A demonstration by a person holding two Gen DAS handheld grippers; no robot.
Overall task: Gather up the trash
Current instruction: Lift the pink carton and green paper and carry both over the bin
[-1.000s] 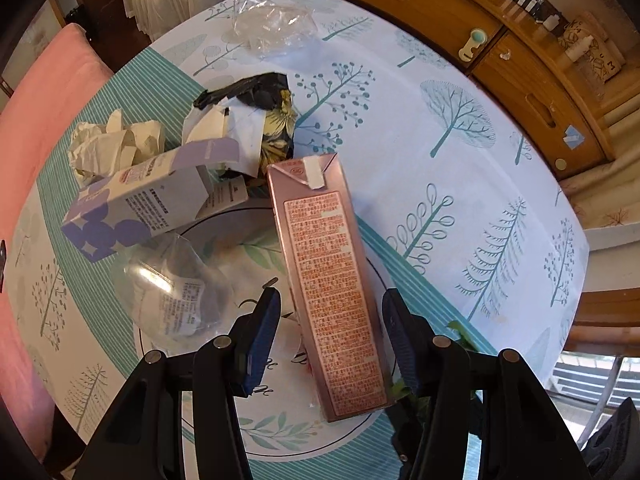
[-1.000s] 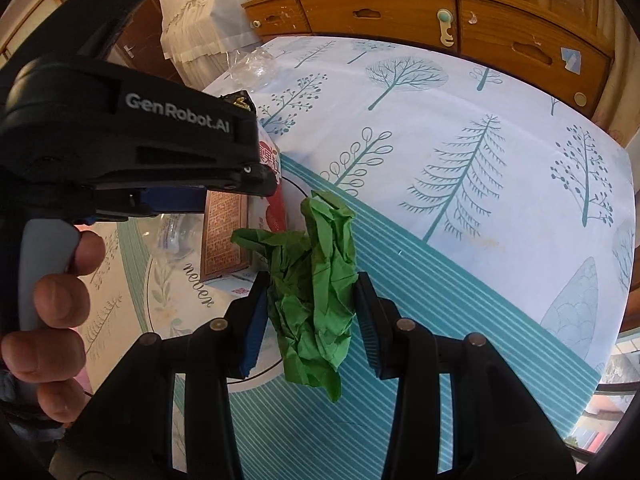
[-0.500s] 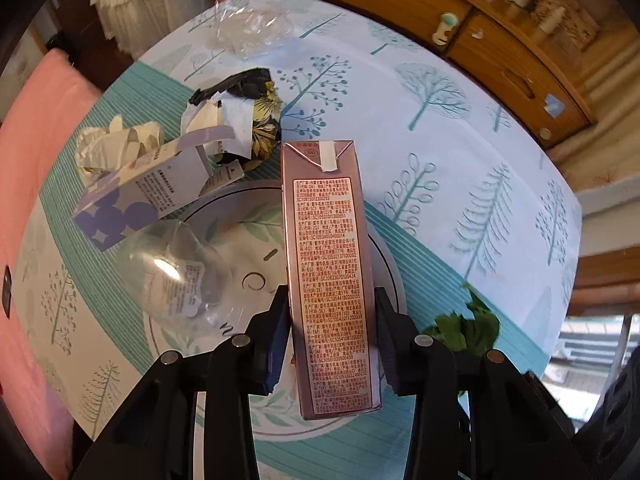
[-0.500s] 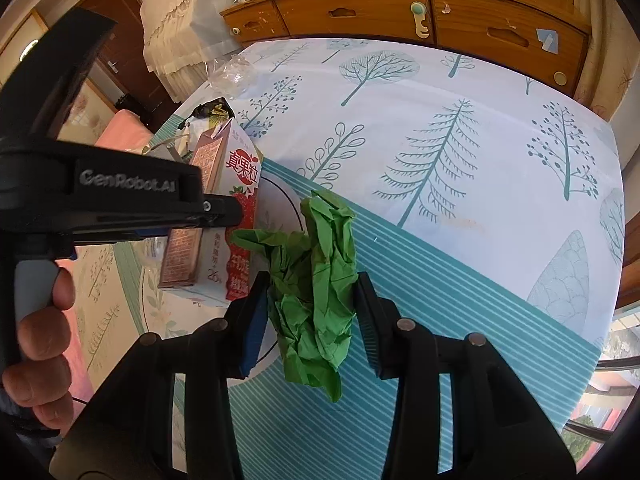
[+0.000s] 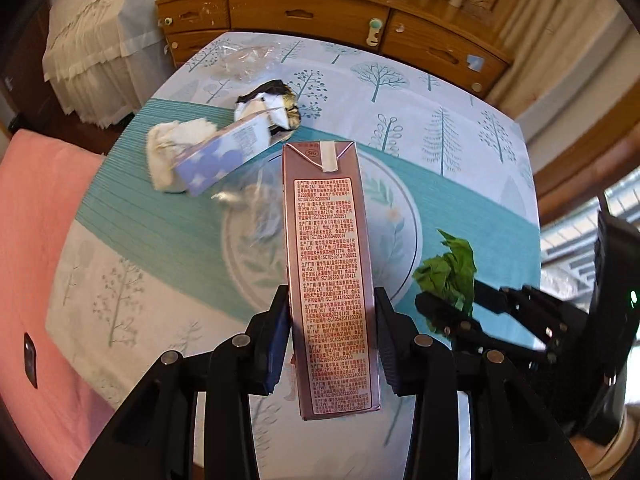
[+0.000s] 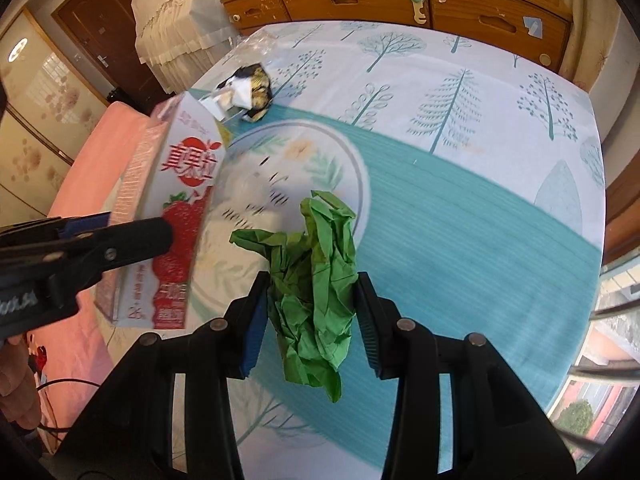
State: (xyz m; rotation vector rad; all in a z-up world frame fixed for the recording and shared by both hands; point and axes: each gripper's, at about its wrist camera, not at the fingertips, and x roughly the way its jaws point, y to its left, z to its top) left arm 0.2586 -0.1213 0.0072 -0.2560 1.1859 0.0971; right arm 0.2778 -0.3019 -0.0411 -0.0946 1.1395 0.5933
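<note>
My left gripper [image 5: 331,340] is shut on a tall pink drink carton [image 5: 326,264] and holds it in the air above the table. From the right wrist view the same pink drink carton [image 6: 176,216] shows its strawberry face, pinched by the left gripper's black fingers [image 6: 116,248]. My right gripper [image 6: 311,320] is shut on a crumpled green paper [image 6: 316,284], also lifted off the cloth. The green paper [image 5: 448,272] appears at the right of the left wrist view. On the table lie a purple-and-white box [image 5: 224,152], a white paper wad [image 5: 172,148] and a black-and-white wrapper [image 5: 272,104].
The table wears a tree-print cloth with a teal band [image 6: 480,208]. A clear plastic bag [image 5: 248,60] lies at its far edge, and a clear cup [image 5: 252,208] shows blurred near the box. A wooden sideboard [image 5: 320,12] stands behind. A pink cushion [image 5: 36,216] lies at the left.
The left gripper closed on the pink carton and lifted it off the table, moving away from the pile. The right gripper, still holding the green paper, drew back as well.
</note>
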